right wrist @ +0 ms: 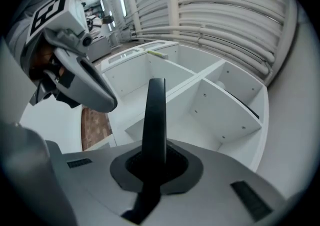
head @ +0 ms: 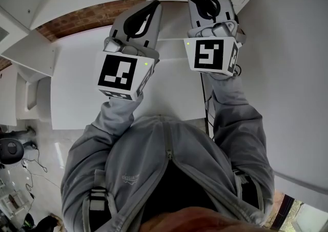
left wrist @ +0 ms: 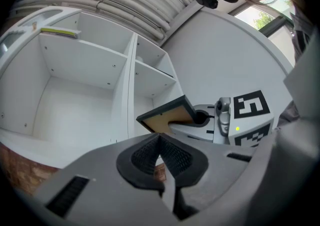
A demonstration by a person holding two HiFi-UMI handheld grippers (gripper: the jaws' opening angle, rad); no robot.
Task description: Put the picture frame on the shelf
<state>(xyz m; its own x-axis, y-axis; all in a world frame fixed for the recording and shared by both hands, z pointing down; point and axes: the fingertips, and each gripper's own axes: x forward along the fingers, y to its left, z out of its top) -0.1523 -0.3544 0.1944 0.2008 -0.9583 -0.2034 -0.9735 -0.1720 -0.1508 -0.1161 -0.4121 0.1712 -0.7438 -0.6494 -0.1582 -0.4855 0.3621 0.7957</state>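
Closest to you, your grey sleeves point(head: 233, 123) reach forward, and each hand carries its gripper out ahead of your chest, the two side by side and near each other. Your left gripper point(left wrist: 160, 142) has its jaws pressed together with nothing between them. Your right gripper point(right wrist: 155, 162) is clamped on the picture frame point(right wrist: 155, 115), with the pads squeezing one black edge. From that gripper's own view the frame stands nearly upright and edge-on. From the left gripper view it shows its brown backing inside a dark border, tilted, with one corner pointing toward the shelf point(right wrist: 220, 105). The frame is in the air in front of the shelf, held only by your right gripper and not yet set on any board. The shelf is white, split into open compartments by an upright divider and level boards. A patch of brick wall point(right wrist: 94, 127) shows beside it, and white ribbed pipes point(right wrist: 220, 15) run above
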